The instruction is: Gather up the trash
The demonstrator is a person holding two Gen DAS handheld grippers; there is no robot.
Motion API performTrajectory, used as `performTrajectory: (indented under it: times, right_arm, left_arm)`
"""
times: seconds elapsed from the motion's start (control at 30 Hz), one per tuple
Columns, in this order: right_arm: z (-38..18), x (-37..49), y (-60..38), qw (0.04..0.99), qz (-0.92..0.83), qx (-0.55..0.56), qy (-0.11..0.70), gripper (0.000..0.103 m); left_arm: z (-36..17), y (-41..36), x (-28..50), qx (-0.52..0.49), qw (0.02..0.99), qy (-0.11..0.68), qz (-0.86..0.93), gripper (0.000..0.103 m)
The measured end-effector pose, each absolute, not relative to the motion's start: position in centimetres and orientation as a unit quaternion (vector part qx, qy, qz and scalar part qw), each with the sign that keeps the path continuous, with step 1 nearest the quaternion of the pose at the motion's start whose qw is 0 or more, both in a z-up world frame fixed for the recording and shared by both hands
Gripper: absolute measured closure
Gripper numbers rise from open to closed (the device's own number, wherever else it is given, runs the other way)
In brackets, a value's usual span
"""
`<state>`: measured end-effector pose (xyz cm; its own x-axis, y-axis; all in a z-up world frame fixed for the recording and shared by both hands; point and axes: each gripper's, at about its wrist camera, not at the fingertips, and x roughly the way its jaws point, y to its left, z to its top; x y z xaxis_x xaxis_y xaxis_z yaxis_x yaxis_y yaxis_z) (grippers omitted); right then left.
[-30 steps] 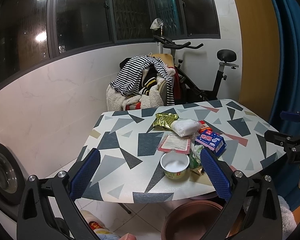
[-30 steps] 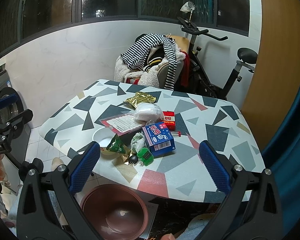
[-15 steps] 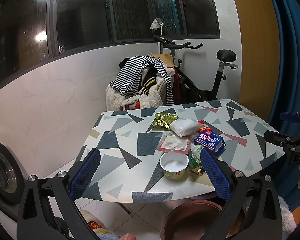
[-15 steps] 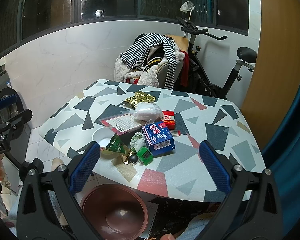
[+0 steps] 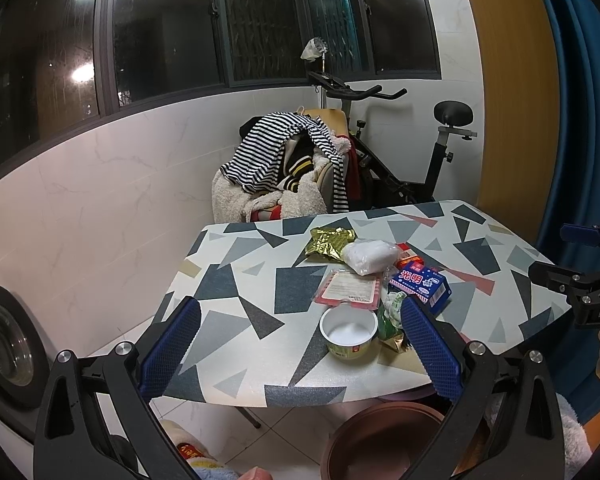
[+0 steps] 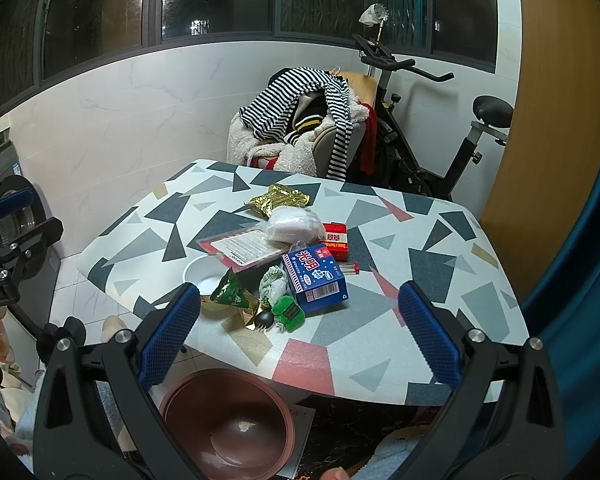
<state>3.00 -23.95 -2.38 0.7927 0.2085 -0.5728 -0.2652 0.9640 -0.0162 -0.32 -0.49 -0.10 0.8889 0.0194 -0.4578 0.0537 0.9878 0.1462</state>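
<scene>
- The left gripper (image 5: 300,354) is hovering off the table's (image 5: 236,280) near edge, aiming level across the top, its blue-padded fingers (image 5: 171,346) spread wide and gripping nothing.
- The right gripper (image 6: 300,334) is hanging above the near edge, tilting down toward the pile, its fingers (image 6: 428,338) also wide apart and empty.
- The trash is sitting in a cluster at mid-table, stretching from the near edge toward the far side.
- A gold wrapper (image 6: 278,200) is lying farthest back, with a white plastic bag (image 6: 296,226) just in front of it.
- A flat pink-rimmed packet (image 6: 242,246) is lying with its long side running left to right, overlapping a white cup (image 5: 349,334).
- A blue box (image 6: 315,278) is resting with its long axis angling toward the near right corner, a red box (image 6: 335,240) just behind.
- A brown bin (image 6: 228,424) is standing on the floor below the near edge.
</scene>
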Motion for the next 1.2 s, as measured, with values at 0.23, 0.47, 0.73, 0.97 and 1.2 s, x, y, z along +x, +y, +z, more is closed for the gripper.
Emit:
performTrajectory:
  times: [0.23, 0.47, 0.73, 0.97, 1.2]
  right_arm:
    - [-2.5, 3.0, -23.8, 0.946, 0.125, -0.048, 0.296, 0.006]
    - [-2.8, 3.1, -24.2, 0.945, 0.131, -0.050, 0.294, 0.006]
    - [-5.6, 4.7, -26.1, 0.935, 0.146, -0.016, 0.322, 0.005]
    - [-9.0, 6.3, -26.1, 0.923, 0.160, 0.007, 0.350, 0.005]
    - [-12.3, 8.8, -25.8, 0.915, 0.122, -0.008, 0.384, 0.006]
  left_arm:
    - [0.0, -0.8, -0.2, 0.076, 0.968, 0.238, -0.008, 0.005]
    - [-0.3, 0.6, 0.9, 0.010, 0.961, 0.270, -0.065, 0.005]
    - [-3.4, 1.7, 2.5, 0.036, 0.957, 0.287, -0.013, 0.005]
    - [-6.3, 2.7, 3.1, 0.059, 0.962, 0.266, -0.020, 0.005]
    - [-9.7, 2.8, 5.0, 0.046, 0.950, 0.309, -0.031, 0.005]
